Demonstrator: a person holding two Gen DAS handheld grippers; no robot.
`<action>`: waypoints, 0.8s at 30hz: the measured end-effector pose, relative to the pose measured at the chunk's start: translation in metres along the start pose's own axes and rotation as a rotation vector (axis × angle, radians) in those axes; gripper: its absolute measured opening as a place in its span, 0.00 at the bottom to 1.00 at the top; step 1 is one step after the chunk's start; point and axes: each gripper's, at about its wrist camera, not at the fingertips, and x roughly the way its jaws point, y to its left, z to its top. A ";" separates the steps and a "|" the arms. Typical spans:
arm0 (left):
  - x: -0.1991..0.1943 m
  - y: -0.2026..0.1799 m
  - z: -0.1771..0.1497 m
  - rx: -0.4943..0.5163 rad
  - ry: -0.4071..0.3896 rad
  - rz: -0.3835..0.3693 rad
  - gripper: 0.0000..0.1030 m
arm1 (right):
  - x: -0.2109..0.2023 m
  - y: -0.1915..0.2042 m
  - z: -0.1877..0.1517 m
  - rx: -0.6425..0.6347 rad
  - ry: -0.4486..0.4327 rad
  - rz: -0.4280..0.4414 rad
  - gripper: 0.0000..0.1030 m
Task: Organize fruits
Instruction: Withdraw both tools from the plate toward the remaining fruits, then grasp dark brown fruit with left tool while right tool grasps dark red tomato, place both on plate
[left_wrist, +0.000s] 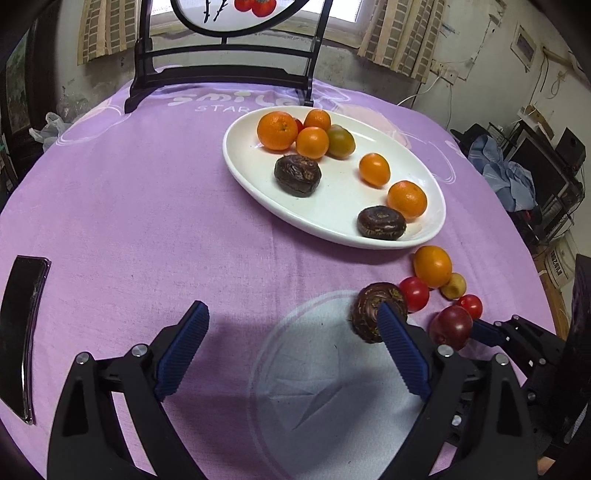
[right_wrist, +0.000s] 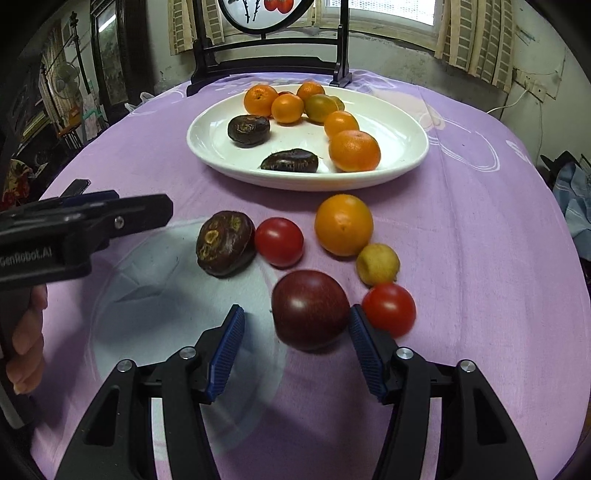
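Showing, in the left wrist view, the left tongs (left_wrist: 291, 325) spread wide and empty above the bench (left_wrist: 129, 206); the dark brown fruit (left_wrist: 371, 314) lies just behind their right finger, apparently untouched, though contact there cannot be told. Ahead and to the right sits the white plate (left_wrist: 251, 173), the likely collecting place, since most fruit already lies in it: five orange fruits visible, one greenish, two dark brown, and a sliver of red half hidden behind the oranges. A dark flat object (left_wrist: 22, 332) lies far left of the tongs.

Right wrist view: the right tongs (right_wrist: 295, 328) stand apart, straddling the purple-red plum (right_wrist: 310, 308); the right finger looks very close to the plum, the left one clear of it, so no grip is yet made. This placement suggests the plum is the next piece bound for the plate. Loose fruit on the bench, counted: one plum between the tongs, two red tomatoes (right_wrist: 279, 242) (one ahead, one just right), one orange (right_wrist: 343, 225) ahead, one small yellow fruit (right_wrist: 377, 264), one dark brown fruit ahead-left; six in all
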 end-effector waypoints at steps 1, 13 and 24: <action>0.001 0.000 0.000 -0.002 0.007 -0.004 0.87 | 0.000 -0.002 0.001 0.011 -0.007 0.008 0.55; 0.006 -0.018 -0.008 0.070 0.014 -0.005 0.87 | -0.023 -0.016 -0.023 0.066 -0.052 0.034 0.37; 0.028 -0.052 -0.023 0.155 0.075 0.001 0.79 | -0.031 -0.022 -0.039 0.063 -0.052 0.060 0.37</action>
